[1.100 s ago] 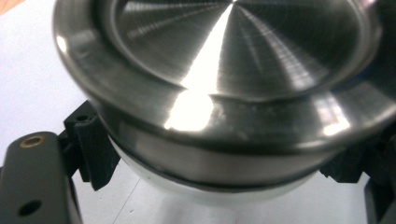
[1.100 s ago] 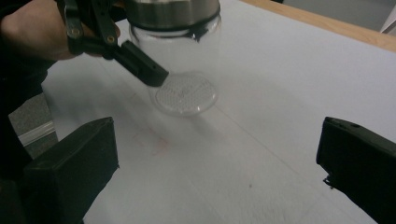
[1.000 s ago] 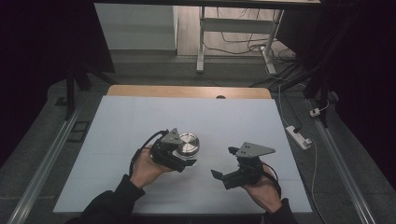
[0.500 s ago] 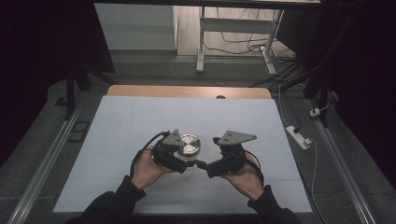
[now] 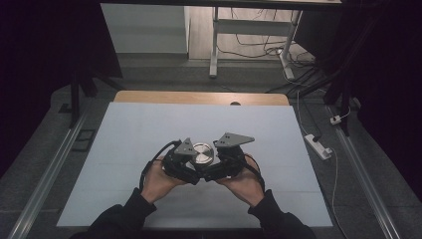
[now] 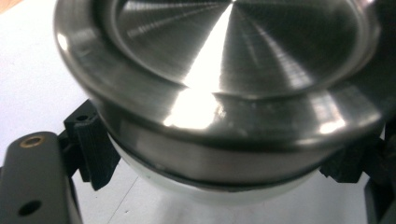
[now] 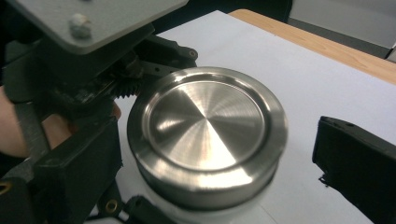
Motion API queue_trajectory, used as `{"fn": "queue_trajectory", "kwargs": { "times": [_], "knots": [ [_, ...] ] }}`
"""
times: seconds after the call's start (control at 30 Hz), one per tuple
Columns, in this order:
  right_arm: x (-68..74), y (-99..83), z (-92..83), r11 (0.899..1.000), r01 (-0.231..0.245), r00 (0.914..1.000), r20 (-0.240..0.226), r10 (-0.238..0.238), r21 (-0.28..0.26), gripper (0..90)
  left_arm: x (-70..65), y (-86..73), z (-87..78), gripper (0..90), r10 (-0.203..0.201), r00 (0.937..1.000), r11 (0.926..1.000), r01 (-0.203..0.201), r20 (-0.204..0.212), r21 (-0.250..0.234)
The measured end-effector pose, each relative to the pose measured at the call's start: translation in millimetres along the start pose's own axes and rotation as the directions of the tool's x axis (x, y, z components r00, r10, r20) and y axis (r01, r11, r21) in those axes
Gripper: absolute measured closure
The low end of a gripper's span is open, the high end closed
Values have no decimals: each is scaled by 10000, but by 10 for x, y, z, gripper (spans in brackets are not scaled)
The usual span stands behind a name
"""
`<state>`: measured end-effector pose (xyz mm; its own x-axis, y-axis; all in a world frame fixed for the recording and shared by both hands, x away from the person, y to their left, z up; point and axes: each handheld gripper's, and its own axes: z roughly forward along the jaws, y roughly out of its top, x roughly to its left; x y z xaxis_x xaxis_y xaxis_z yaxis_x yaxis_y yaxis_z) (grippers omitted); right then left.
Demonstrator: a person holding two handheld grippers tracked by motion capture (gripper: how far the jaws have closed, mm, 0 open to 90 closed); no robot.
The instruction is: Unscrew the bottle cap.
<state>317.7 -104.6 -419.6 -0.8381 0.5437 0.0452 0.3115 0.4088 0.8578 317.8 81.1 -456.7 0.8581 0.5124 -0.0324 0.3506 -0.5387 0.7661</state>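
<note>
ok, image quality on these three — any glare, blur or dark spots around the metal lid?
High view: room dark around the edges, white table sheet evenly lit, metal lid small but sharp. Left gripper view: lid very close, soft focus, a bright wedge of glare across its brushed top. Right gripper view: lid mostly sharp with milder sheen; the near black jaws are blurred.

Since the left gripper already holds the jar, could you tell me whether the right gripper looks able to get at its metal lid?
Probably yes. The right gripper is open with its fingers flanking the metal lid; the left gripper clamps the jar lower down, leaving the lid's rim free.
</note>
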Motion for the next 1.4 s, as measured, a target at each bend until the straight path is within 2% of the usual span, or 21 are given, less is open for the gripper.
{"fn": "queue_trajectory", "kwargs": {
  "times": [0.23, 0.4, 0.63, 0.67, 0.7, 0.77, 0.8, 0.83, 0.9, 0.93, 0.97, 1.03, 1.07, 1.13, 1.17, 1.2, 1.27, 1.3, 1.33, 1.37, 1.4],
  "knots": [
    [14, -6, 99, 9999, 70, 10000, 39, -69, -76, 108, -13, 6, 6, 155, -15, 10000, 10000, 15, 12, -35],
    [25, -12, 94, 9994, 318, 9993, -215, -320, -97, 180, 7, -1, 1, 155, 290, 9993, 9995, -293, 221, 155],
    [-63, 2, 40, 9955, 941, 9812, -1684, -945, -106, 181, 49, -5, -55, 155, 1012, 9849, 9947, -1029, 1407, 48],
    [-63, 2, 40, 9955, 941, 9812, -1684, -945, -106, 181, 49, -5, -55, 155, 1012, 9849, 9947, -1029, 1407, 48],
    [-77, 7, 33, 9945, 1045, 9758, -1922, -1041, -82, 181, 55, -3, -64, 155, 1193, 9804, 9925, -1218, 1568, 65],
    [-116, 18, 10, 9906, 1365, 9537, -2690, -1344, -110, 181, 48, -1, -80, 155, 1516, 9675, 9880, -1542, 2023, -34],
    [-116, 18, 10, 9906, 1365, 9537, -2690, -1344, -110, 181, 48, -1, -80, 155, 1516, 9675, 9880, -1542, 2023, -34],
    [-152, 21, -6, 9877, 1555, 9325, -3275, -1525, -170, 181, 32, 3, -89, 155, 1717, 9589, 9847, -1739, 2261, -102],
    [-192, 18, -19, 9839, 1757, 9076, -3819, -1742, -314, 180, 18, 6, -94, 155, 1829, 9512, 9828, -1831, 2484, -227],
    [-192, 18, -19, 9839, 1757, 9076, -3819, -1742, -314, 180, 18, 6, -94, 155, 1829, 9512, 9828, -1831, 2484, -227],
    [-227, 12, -28, 9802, 1922, 8806, -4326, -1932, -466, 180, 8, 7, -95, 155, 1958, 9418, 9804, -1944, 2731, -324],
    [-249, 3, -31, 9786, 1979, 8621, -4651, -2012, -564, 178, -4, 9, -86, 155, 1982, 9410, 9798, -1975, 2744, -304],
    [-254, -2, -27, 9803, 1897, 8616, -4694, -1932, -553, 173, -9, 8, -79, 155, 1940, 9445, 9807, -1934, 2651, -288],
    [-247, 0, -18, 9852, 1631, 8713, -4608, -1687, -523, 87, -6, 11, -74, 155, 1906, 9482, 9813, -1910, 2540, -235],
    [-231, 7, -17, 9881, 1470, 8823, -4455, -1521, -462, 53, 0, 12, -69, 155, 1798, 9540, 9834, -1806, 2400, -191],
    [-218, 20, -21, 9890, 1419, 8913, -4295, -1457, -409, 31, 21, 6, -64, 155, 1518, 9654, 9882, -1525, 2122, -129],
    [-184, 45, -37, 9908, 1311, 9233, -3595, -1349, -351, 17, 48, -4, -64, 155, 1234, 9750, 9923, -1233, 1849, -120],
    [-184, 45, -37, 9908, 1311, 9233, -3595, -1349, -351, 17, 48, -4, -64, 155, 1234, 9750, 9923, -1233, 1849, -120],
    [-160, 62, -54, 9935, 1098, 9494, -2928, -1138, -302, 11, 61, -6, -68, 155, 924, 9852, 9957, -924, 1441, -69],
    [-156, 64, -54, 9952, 933, 9630, -2511, -979, -302, 11, 61, -6, -68, 155, 924, 9852, 9957, -924, 1441, -69],
    [-156, 64, -54, 9952, 933, 9630, -2511, -979, -302, 11, 62, -8, -66, 155, 721, 9893, 9974, -711, 1272, -125]
  ]
}}
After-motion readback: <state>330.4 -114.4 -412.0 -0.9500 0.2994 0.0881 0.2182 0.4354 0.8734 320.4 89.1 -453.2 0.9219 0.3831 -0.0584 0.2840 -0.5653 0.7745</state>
